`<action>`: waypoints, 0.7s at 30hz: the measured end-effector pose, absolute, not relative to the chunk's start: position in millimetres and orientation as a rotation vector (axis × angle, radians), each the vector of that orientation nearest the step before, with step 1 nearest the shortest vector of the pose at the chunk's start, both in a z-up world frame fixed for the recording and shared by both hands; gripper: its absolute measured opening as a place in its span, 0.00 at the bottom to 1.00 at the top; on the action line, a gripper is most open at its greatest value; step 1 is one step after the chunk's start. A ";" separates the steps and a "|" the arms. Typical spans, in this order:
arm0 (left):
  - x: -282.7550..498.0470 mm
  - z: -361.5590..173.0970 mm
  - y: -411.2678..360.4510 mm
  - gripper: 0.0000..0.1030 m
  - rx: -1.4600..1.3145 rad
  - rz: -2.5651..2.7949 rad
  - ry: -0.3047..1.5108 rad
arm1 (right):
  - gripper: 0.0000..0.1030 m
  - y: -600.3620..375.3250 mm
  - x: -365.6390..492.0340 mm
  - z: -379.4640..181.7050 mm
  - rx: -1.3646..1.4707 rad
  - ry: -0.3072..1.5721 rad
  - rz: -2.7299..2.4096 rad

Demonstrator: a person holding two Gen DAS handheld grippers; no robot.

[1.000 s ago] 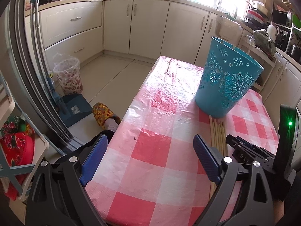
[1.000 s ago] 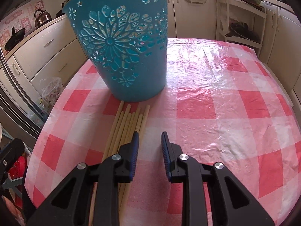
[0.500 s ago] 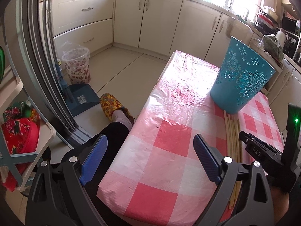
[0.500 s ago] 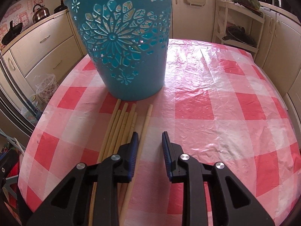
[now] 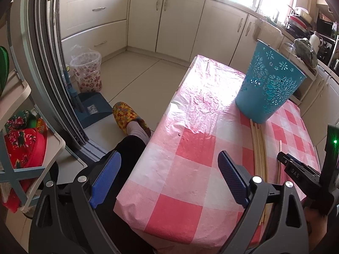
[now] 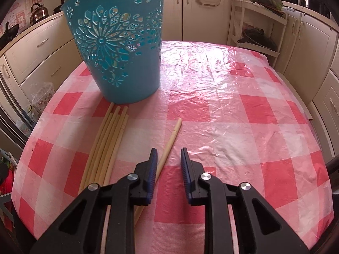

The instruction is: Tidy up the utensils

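One chopstick now lies apart from the bundle, angled to the right of it, where a second ago all the sticks lay side by side in front of the bin; the view from the left gripper has also swung, so that the table edge now runs between its fingers. The lone chopstick runs from a tip on a pale square of the cloth back under the right gripper, passing just inside its left finger and close against the blue pad. Whether that pad touches the stick cannot be told. The right finger stands clear of it, with cloth showing in the gap. The jaws have just been closing and stand narrow, parted, with the chopstick between them but not pinched.

The bundle of pale sticks lies just left of the right gripper, its far ends at the foot of the blue bin, which stands upright on the pink-and-white checked cloth. The single chopstick's tip lies well short of the bin.

The left gripper hangs over the near left edge of the table, fingers spread wide, nothing between them. One finger is above the cloth, the other beyond the edge, above a dark trouser leg and a flowered slipper on the floor. From that side the sticks show to the right, beside the right gripper's black body.
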State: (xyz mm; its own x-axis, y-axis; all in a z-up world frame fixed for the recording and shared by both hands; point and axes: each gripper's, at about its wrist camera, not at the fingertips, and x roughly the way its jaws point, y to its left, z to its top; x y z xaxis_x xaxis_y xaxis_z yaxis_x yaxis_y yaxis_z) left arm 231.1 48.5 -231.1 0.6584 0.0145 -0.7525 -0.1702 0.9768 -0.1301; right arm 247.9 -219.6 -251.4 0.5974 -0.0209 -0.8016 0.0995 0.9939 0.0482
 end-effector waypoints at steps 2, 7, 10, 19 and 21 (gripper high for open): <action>229.4 -230.3 46.7 0.86 -0.191 0.102 0.846 | 0.19 -220.7 246.7 -251.4 0.086 0.929 -0.066; 227.9 -232.2 43.8 0.86 -0.181 0.097 0.853 | 0.12 -223.3 242.3 -251.8 0.075 0.934 -0.046; 228.6 -235.2 41.2 0.86 -0.175 0.095 0.863 | 0.11 -226.8 240.7 -251.8 0.080 0.936 -0.036; 234.8 -248.0 32.8 0.86 -0.156 0.071 0.903 | 0.11 -236.8 243.9 -252.4 0.120 0.954 0.001; 236.5 -249.9 28.7 0.86 -0.148 0.064 0.910 | 0.11 -241.5 243.7 -252.2 0.142 0.960 0.006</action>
